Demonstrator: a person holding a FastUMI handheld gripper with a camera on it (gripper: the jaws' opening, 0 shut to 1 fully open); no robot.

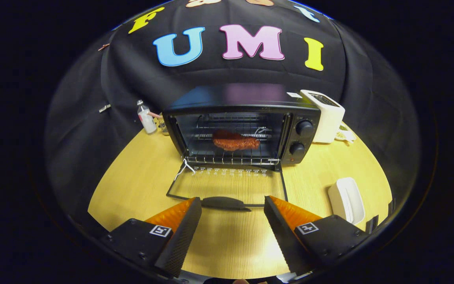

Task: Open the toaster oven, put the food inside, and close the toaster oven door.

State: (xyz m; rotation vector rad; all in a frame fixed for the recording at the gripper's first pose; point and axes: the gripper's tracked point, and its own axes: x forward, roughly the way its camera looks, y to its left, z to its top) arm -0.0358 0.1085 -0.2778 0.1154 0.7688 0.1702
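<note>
Closest to the camera, the gripper had its two fingers spread wide apart with nothing between them, hovering low over the wooden table and aimed straight at the oven. Just ahead of the fingertips sat the door handle, its long axis running crosswise to the fingers. The glass door was folded all the way down, lying flat toward the gripper. Beyond that, the toaster oven faced the gripper with its mouth open, knobs on the right side. The food, a reddish-brown piece, was lying on the rack inside, long axis side to side, parallel to the oven front.

A white dish sat off to the right of the door.
</note>
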